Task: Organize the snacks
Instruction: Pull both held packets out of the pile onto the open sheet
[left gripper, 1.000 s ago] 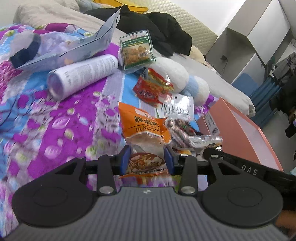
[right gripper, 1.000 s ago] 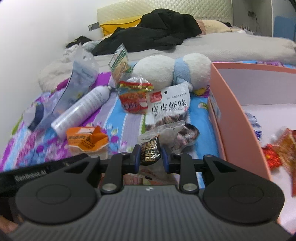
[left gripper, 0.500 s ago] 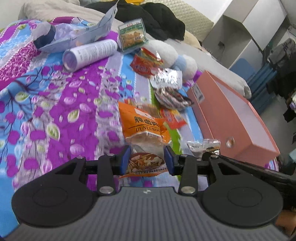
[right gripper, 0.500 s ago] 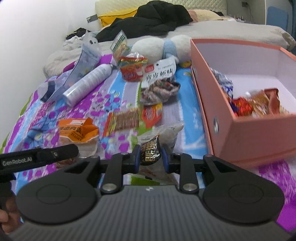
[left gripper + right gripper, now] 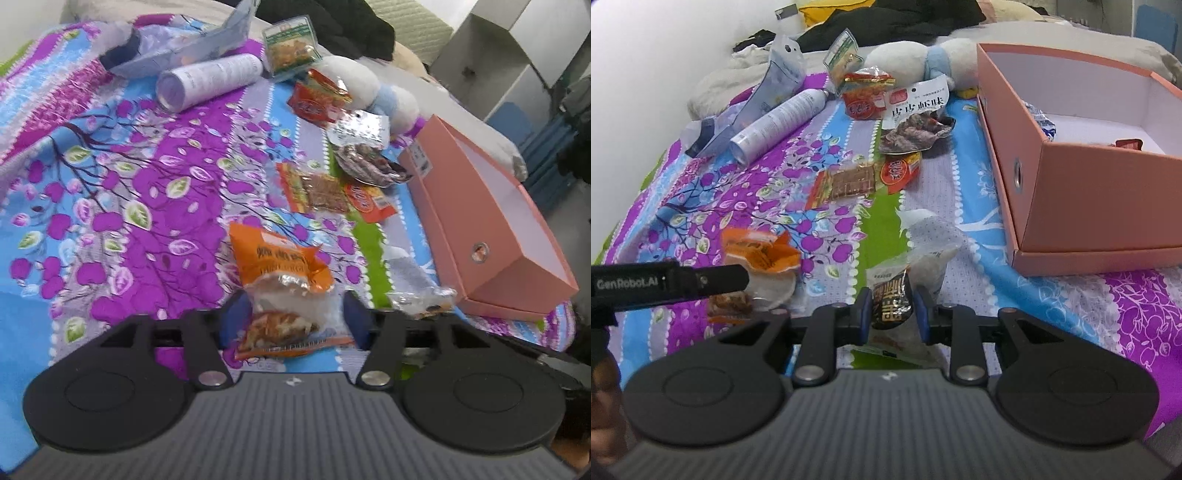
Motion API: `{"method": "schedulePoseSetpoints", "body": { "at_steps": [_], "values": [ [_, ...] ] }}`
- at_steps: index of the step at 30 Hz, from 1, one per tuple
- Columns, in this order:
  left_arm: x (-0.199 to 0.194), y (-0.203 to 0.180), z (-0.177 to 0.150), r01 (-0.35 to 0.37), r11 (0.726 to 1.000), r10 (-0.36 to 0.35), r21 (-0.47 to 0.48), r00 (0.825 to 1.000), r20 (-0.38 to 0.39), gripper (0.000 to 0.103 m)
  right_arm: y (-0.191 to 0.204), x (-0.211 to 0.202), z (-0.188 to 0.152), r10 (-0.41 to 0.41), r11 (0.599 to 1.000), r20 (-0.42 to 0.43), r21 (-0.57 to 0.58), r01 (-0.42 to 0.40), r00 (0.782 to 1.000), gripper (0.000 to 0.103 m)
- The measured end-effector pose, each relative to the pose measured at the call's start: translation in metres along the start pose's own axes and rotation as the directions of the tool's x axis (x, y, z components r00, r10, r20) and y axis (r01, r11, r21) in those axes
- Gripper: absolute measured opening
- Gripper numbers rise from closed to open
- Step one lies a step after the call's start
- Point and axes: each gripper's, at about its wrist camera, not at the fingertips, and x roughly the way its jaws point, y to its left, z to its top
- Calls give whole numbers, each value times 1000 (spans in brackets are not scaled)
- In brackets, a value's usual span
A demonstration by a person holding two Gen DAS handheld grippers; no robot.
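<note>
My left gripper (image 5: 291, 321) has its fingers apart on either side of an orange snack packet (image 5: 280, 266), which looks loose between them; it also shows in the right wrist view (image 5: 759, 258). My right gripper (image 5: 891, 314) is shut on a clear packet with a black label (image 5: 890, 302), seen in the left wrist view (image 5: 421, 295) too. The pink box (image 5: 1089, 206) stands open at the right with a few snacks inside; it shows in the left wrist view (image 5: 491, 221). More snack packets (image 5: 860, 181) lie on the flowered bedspread.
A white bottle (image 5: 779, 122), a grey pouch (image 5: 775, 81), a green-labelled packet (image 5: 842, 51) and a white plush toy (image 5: 908, 59) lie at the far side. Dark clothes (image 5: 897, 22) are heaped behind. White shelves (image 5: 517, 48) stand beyond the bed.
Both grippers have pulled back toward the near edge of the bed with their packets. The left gripper's fingers have opened wider around the orange packet.
</note>
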Motion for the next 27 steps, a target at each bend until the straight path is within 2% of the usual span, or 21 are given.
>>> {"method": "schedulePoseSetpoints", "body": {
  "at_steps": [1, 2, 3, 4, 5, 6, 7, 10, 12, 21, 25, 26, 27],
  "values": [
    [-2, -1, 0, -3, 1000, 3, 3, 1000, 6, 73, -1, 0, 0, 0, 1000, 1, 7, 0, 1000, 32],
    [-3, -1, 0, -3, 1000, 3, 3, 1000, 9, 77, -2, -2, 0, 3, 1000, 6, 14, -3, 1000, 39],
    [-4, -1, 0, -3, 1000, 3, -1, 1000, 11, 80, -3, -3, 0, 7, 1000, 15, 17, -7, 1000, 51],
    [-4, -1, -1, -6, 1000, 6, -5, 1000, 10, 83, -3, -5, -1, 11, 1000, 25, 17, -11, 1000, 58],
    [-4, -1, -1, -14, 1000, 14, -8, 1000, 8, 86, -3, -7, -2, 16, 1000, 43, 13, -16, 999, 69],
    [-4, -2, -2, -27, 1000, 28, -8, 1000, 7, 86, -3, -9, -3, 16, 1000, 53, 8, -16, 998, 75],
    [-4, -2, -2, -38, 999, 38, -4, 999, 7, 86, -2, -11, -6, 12, 1000, 63, -3, -12, 998, 76],
    [-6, -6, -4, -61, 998, 60, 18, 998, 25, 86, 0, -11, -9, 5, 1000, 58, -27, -3, 998, 78],
    [-6, -8, -4, -58, 998, 57, 21, 998, 29, 86, -1, -10, -12, 41, 999, 54, -27, -39, 998, 78],
    [11, -11, -4, -67, 998, 67, 13, 998, 8, 86, 8, -2, -18, -9, 997, 115, -75, 17, 993, 78],
    [19, -11, -7, -96, 995, 96, 17, 995, 1, 86, 10, 2, -21, 13, 997, 102, -83, -4, 995, 77],
    [21, -11, -8, -101, 995, 101, 22, 995, 0, 86, 12, 3, -22, 9, 995, 102, -98, 1, 995, 76],
    [23, -11, -8, -104, 994, 104, 27, 995, 0, 86, 14, 3, -23, 1, 993, 105, -115, 11, 994, 69]
  ]
}}
